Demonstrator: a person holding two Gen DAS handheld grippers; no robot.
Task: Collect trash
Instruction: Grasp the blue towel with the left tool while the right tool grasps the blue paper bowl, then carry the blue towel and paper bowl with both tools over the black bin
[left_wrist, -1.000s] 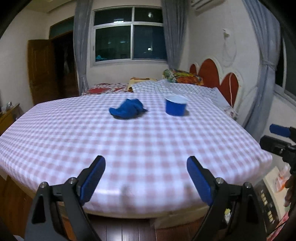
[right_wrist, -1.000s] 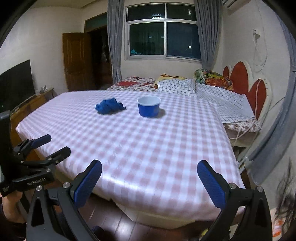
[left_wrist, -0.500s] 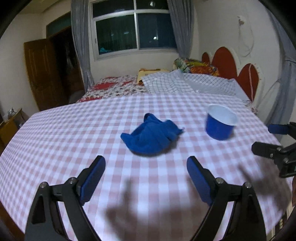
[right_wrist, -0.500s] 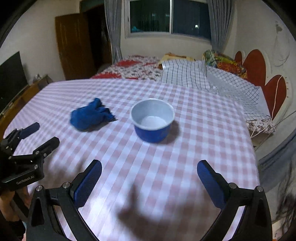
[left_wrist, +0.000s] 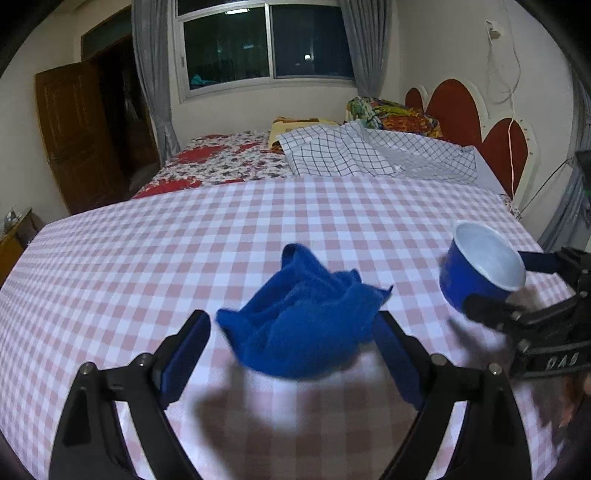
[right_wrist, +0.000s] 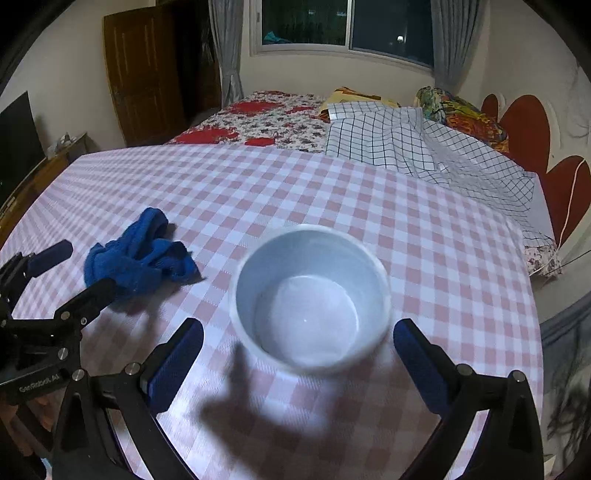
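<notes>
Both grippers have closed in; blue cup (right_wrist: 310, 299) sits upright, empty.

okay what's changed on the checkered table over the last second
Both grippers moved in over the table: the left gripper now brackets the blue cloth, the right gripper the blue cup. Both stayed open, gripping nothing. Cloth and cup haven't moved.

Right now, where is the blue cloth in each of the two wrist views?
Left wrist view: the blue cloth lies low in the centre, between the open left gripper fingers.
Right wrist view: it lies at mid-left, beside the left gripper.
Shared landmark: the blue bowl, right of the cloth in both views.
</notes>
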